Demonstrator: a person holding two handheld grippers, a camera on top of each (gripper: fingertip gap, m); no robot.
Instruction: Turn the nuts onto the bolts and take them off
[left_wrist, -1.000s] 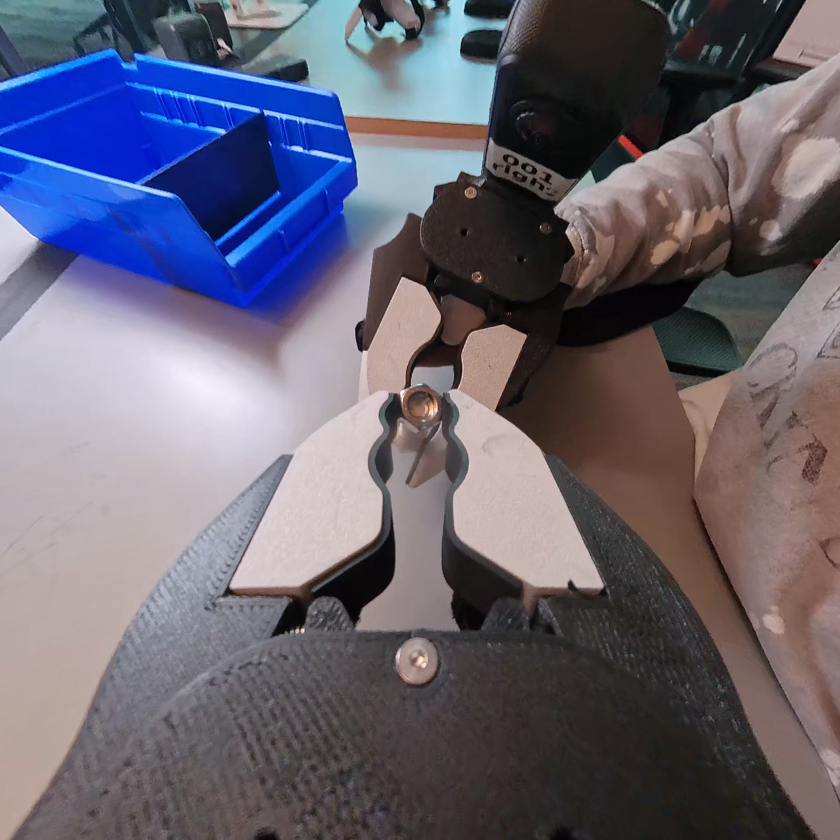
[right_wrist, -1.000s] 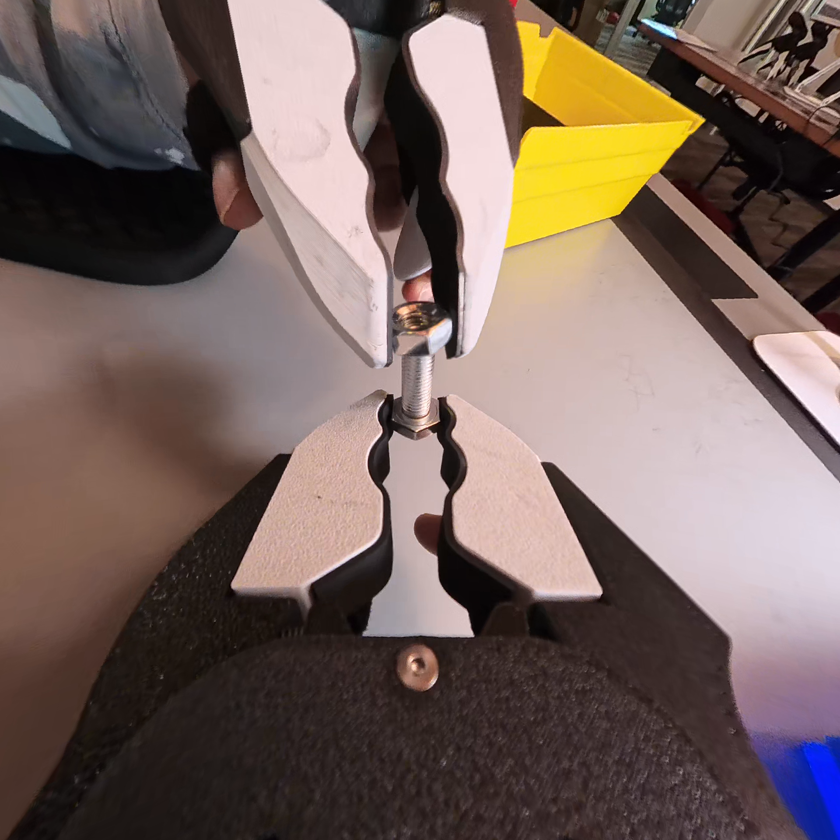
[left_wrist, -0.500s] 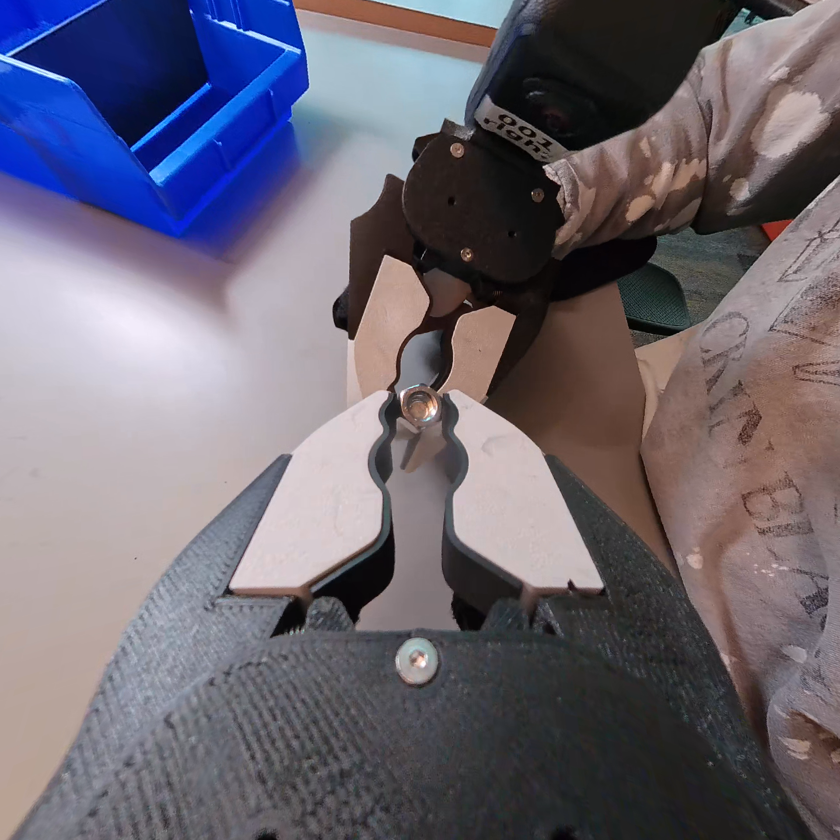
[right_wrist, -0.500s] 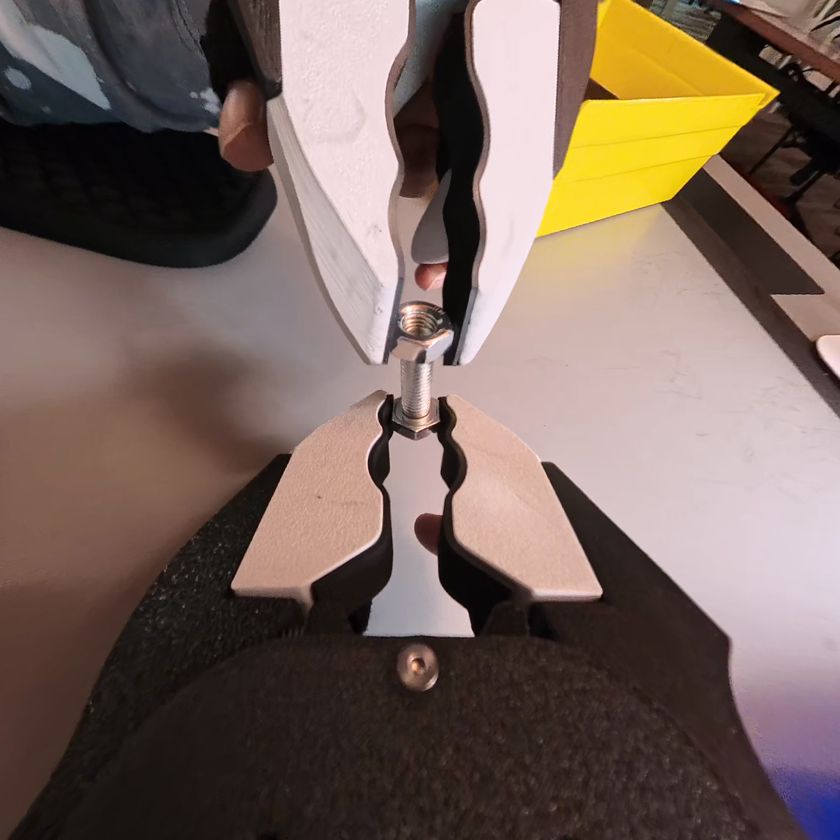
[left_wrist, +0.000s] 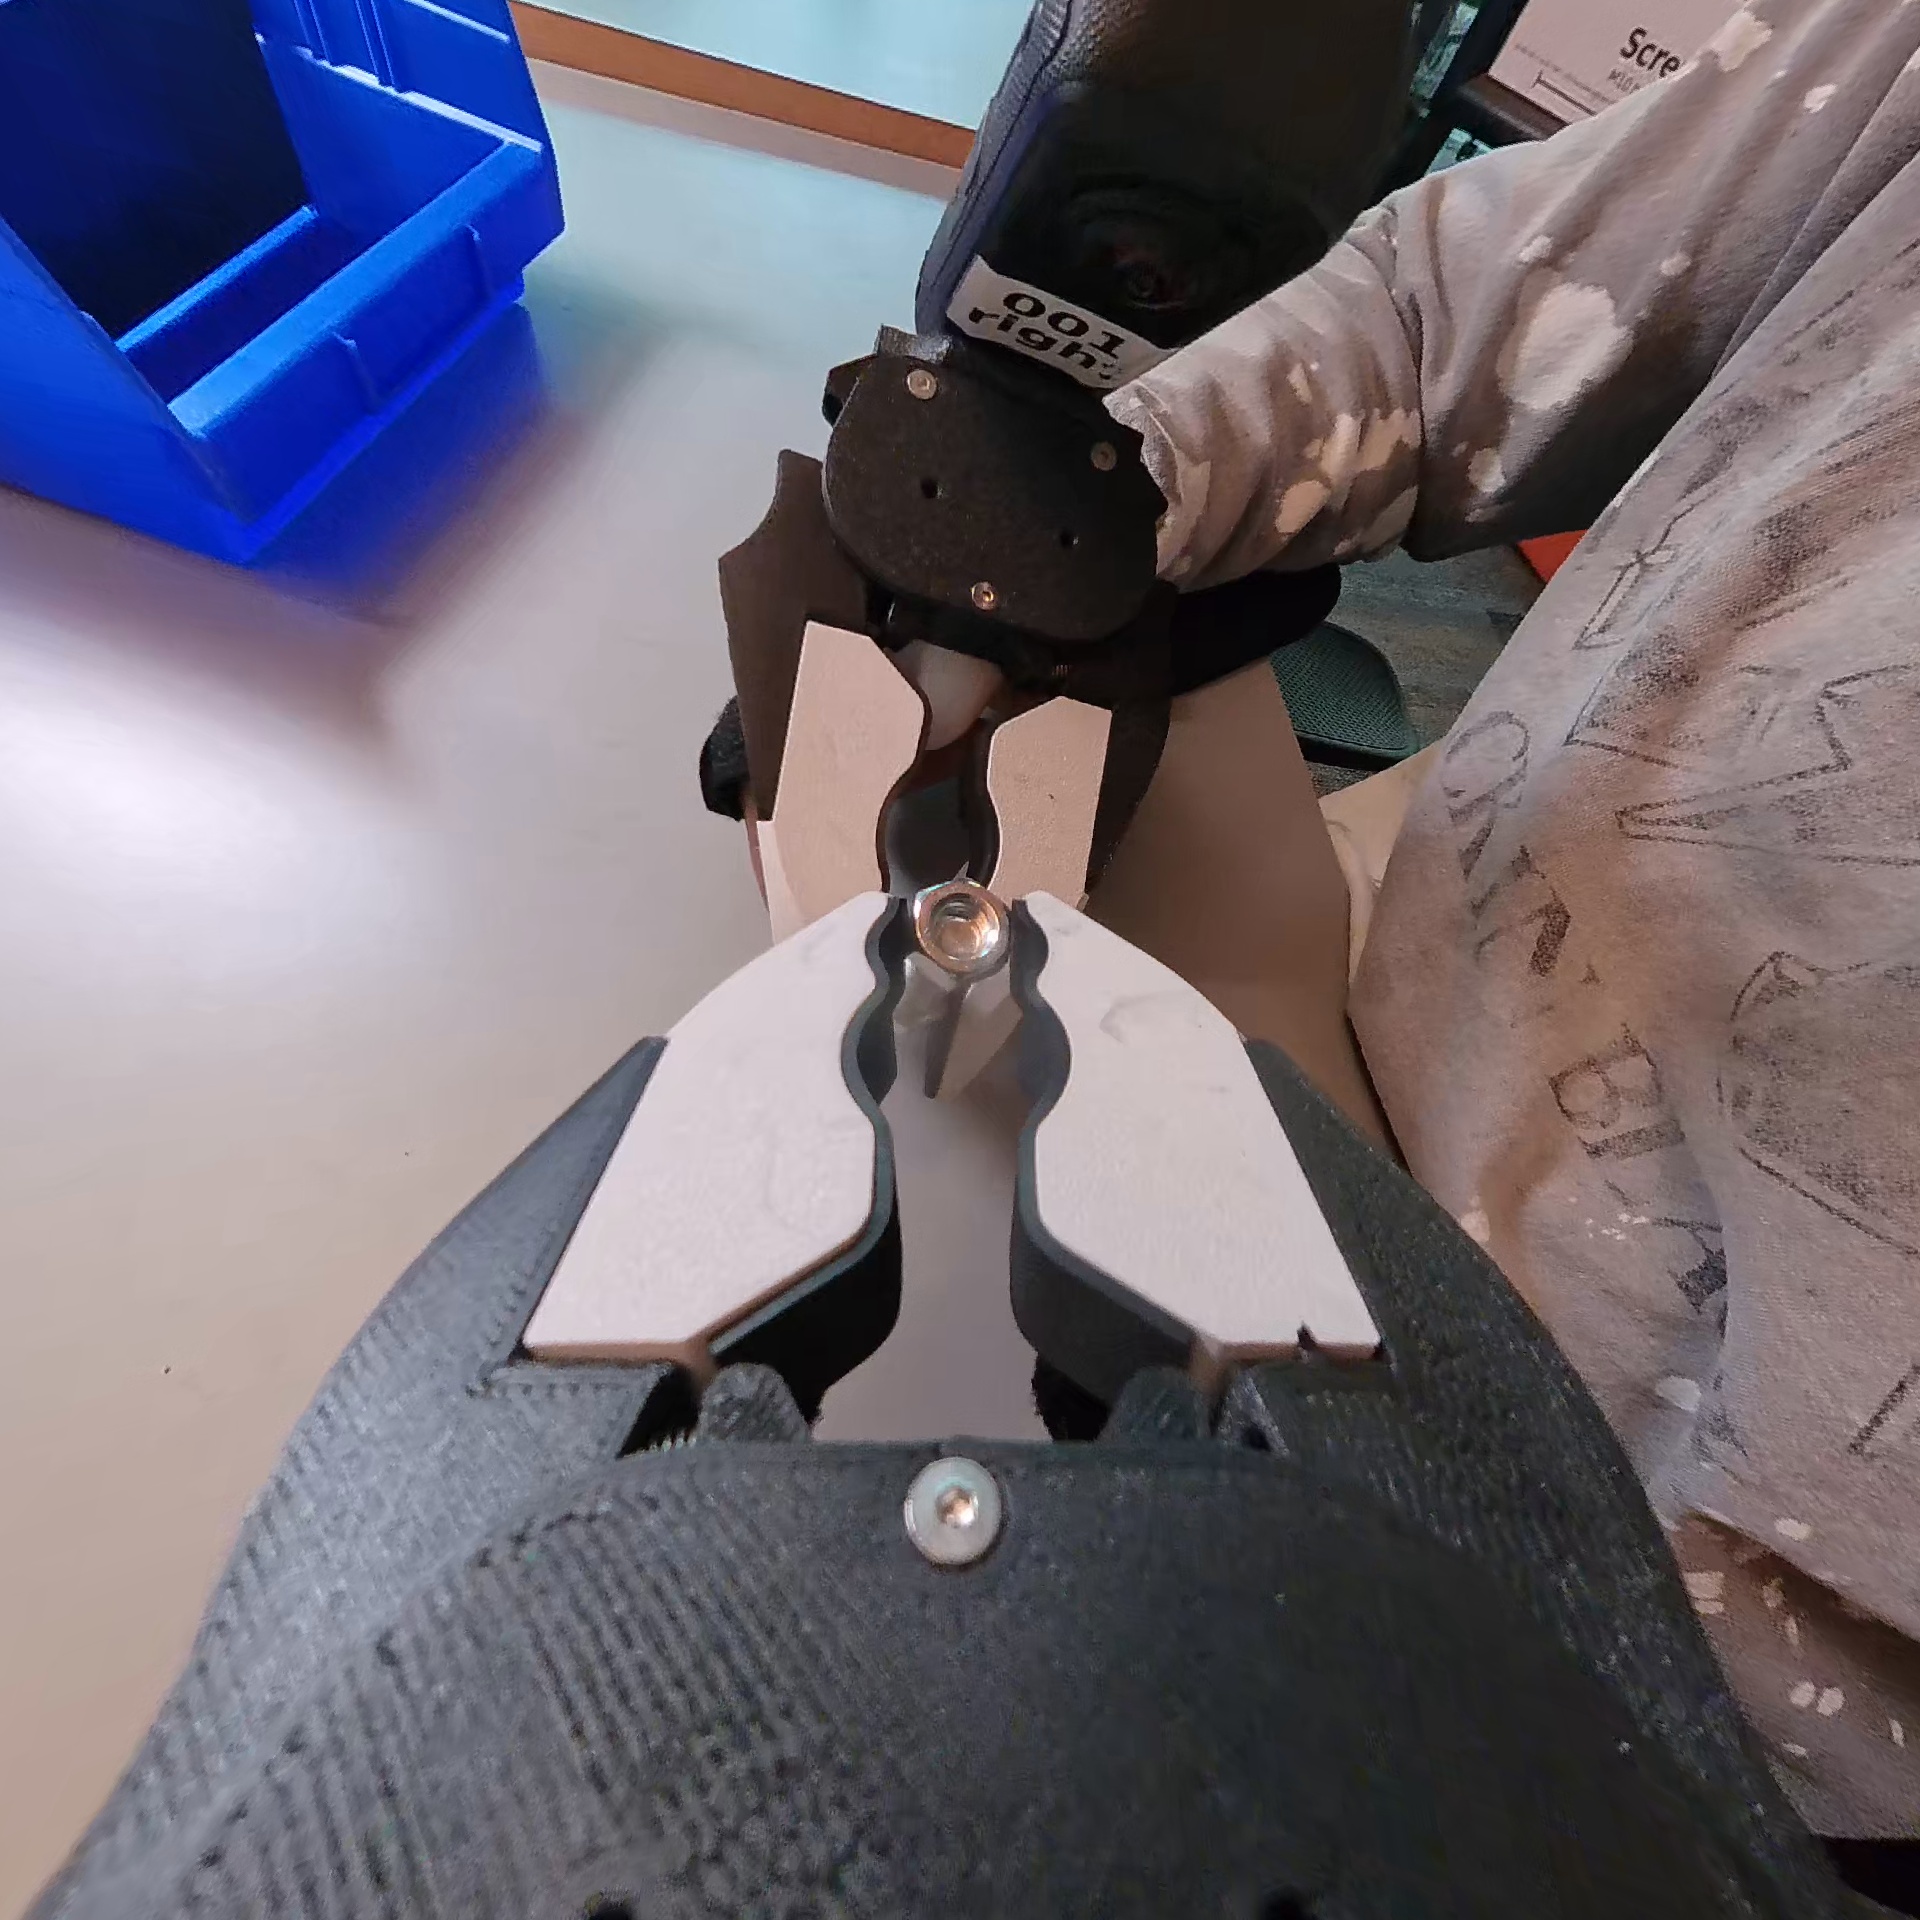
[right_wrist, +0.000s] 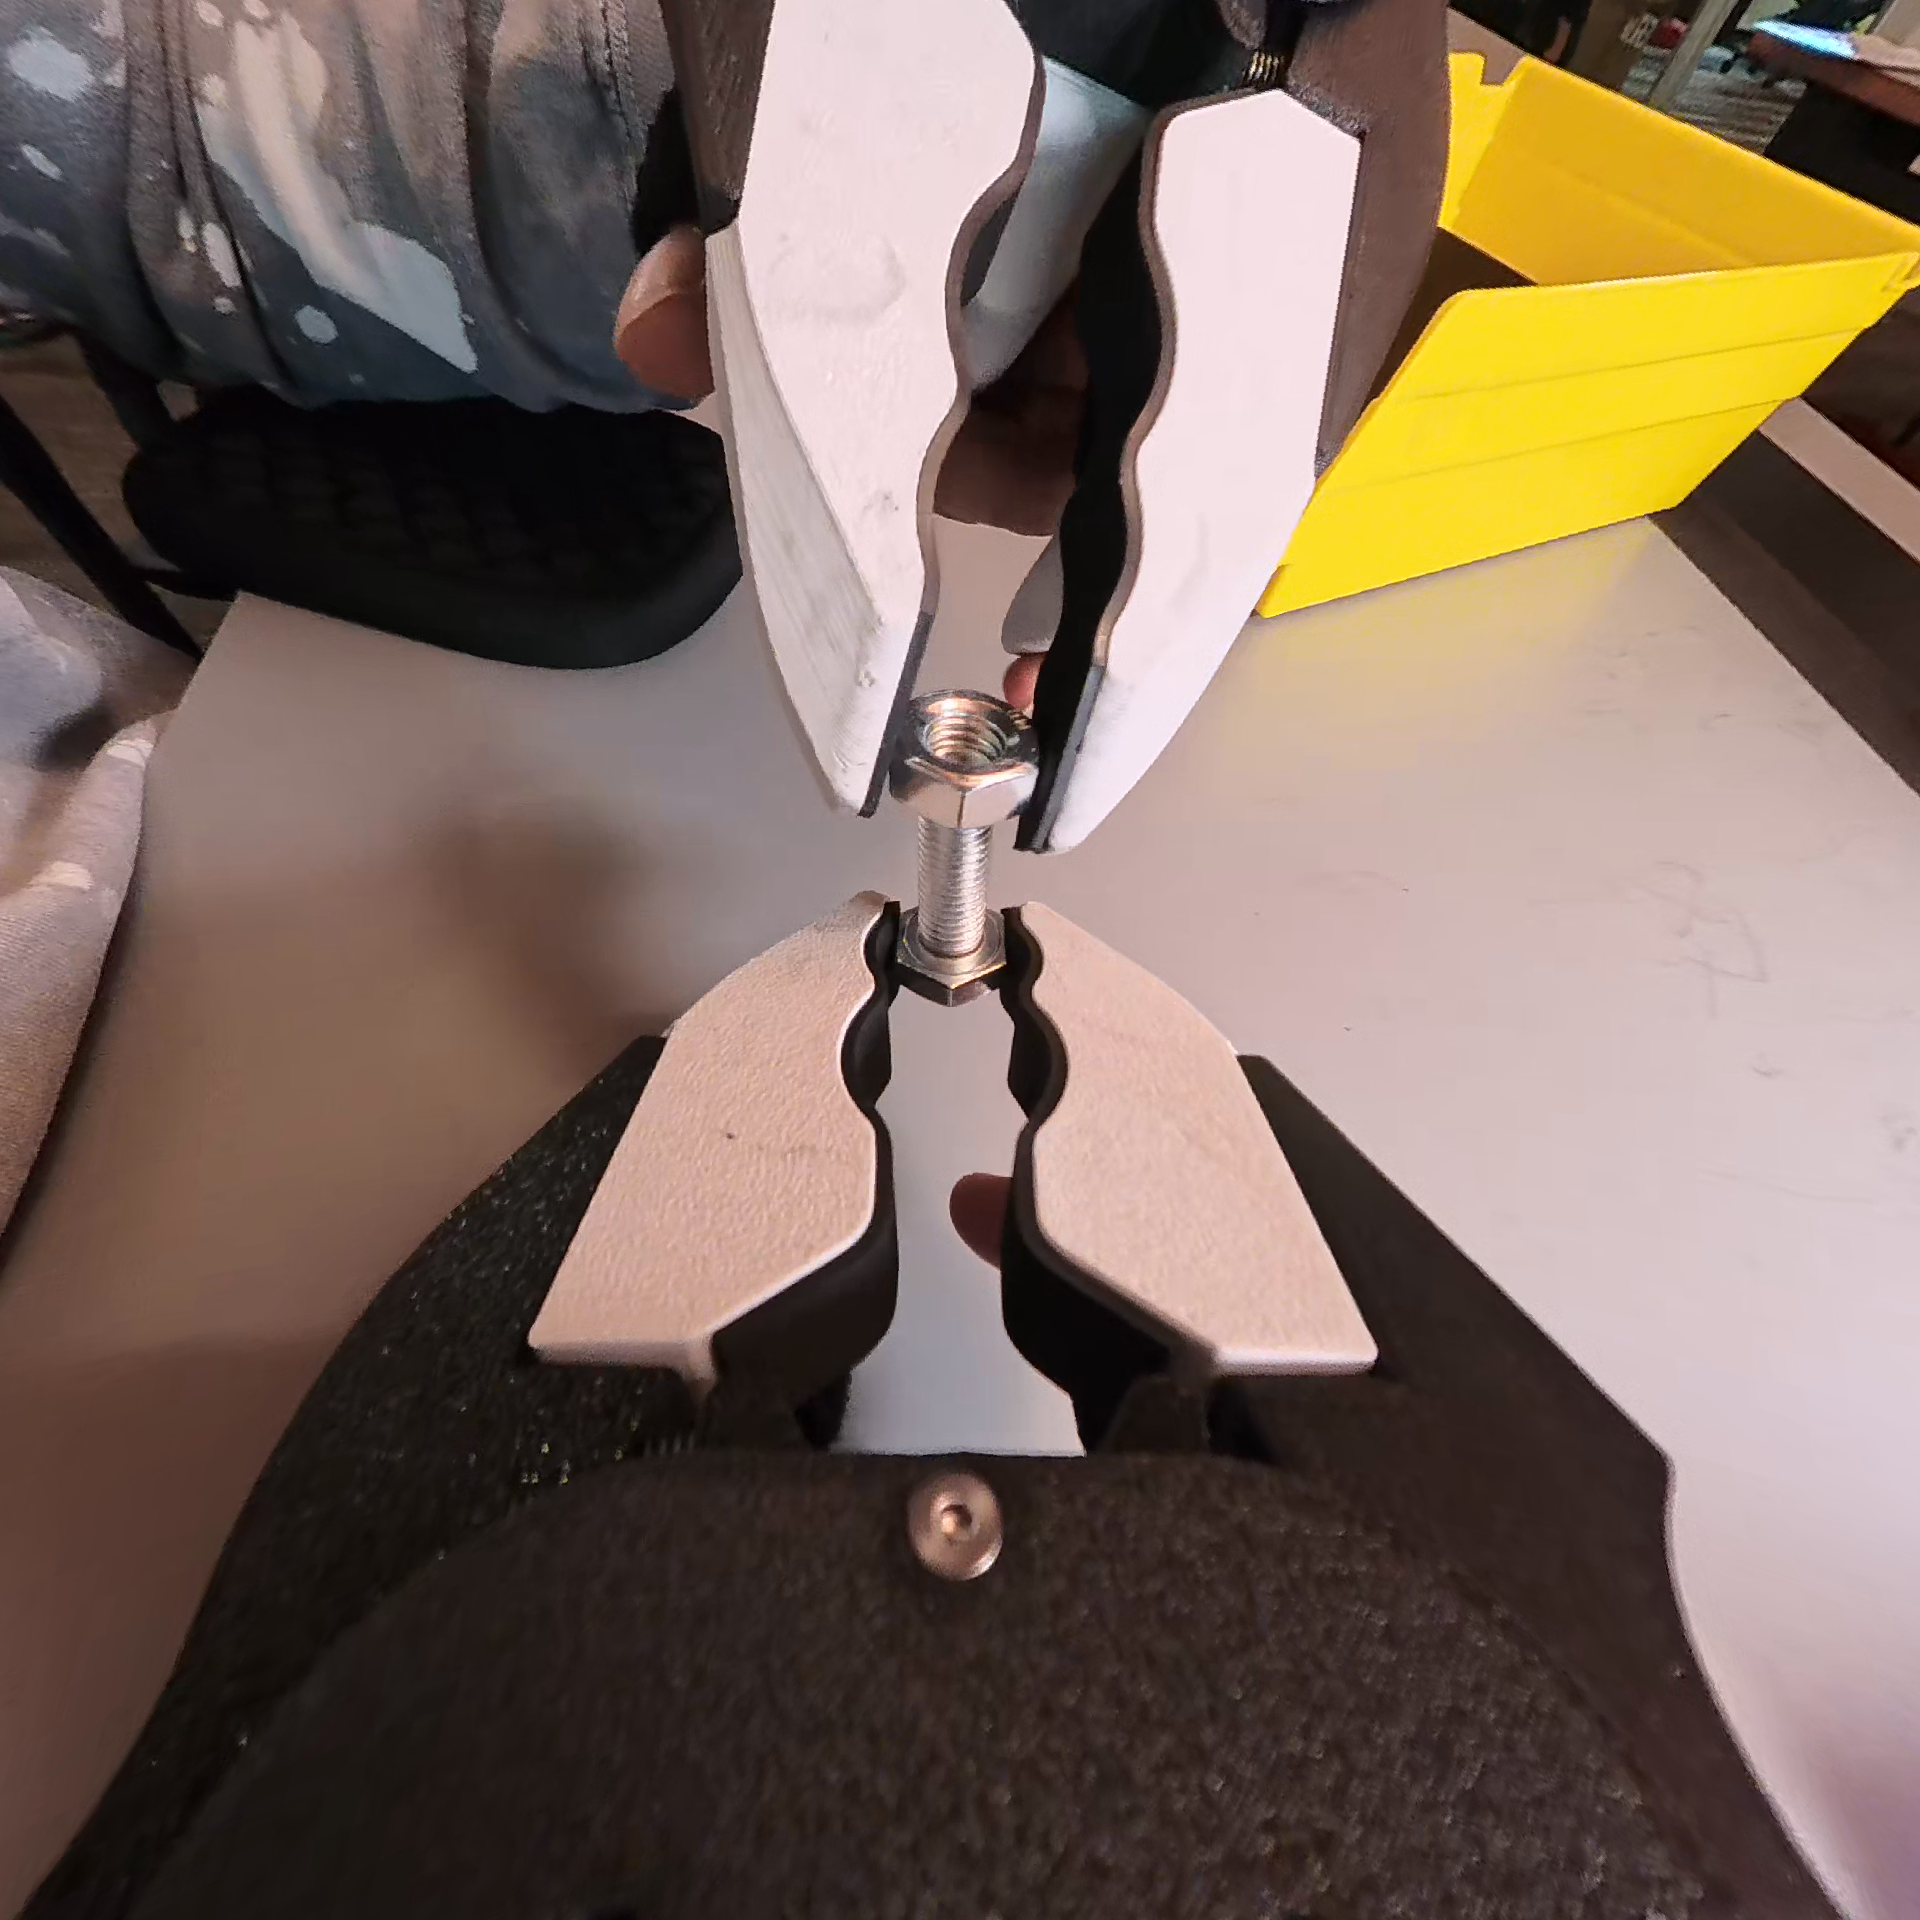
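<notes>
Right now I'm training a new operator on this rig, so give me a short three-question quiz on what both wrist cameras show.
1. True or false: the left gripper is shut on the nut.
2. What does the right gripper clamp? A) the bolt B) the nut C) nothing
3. Fill in: in the right wrist view, the bin behind the left gripper is ____.
Key: 1 true; 2 A; 3 yellow.
</notes>
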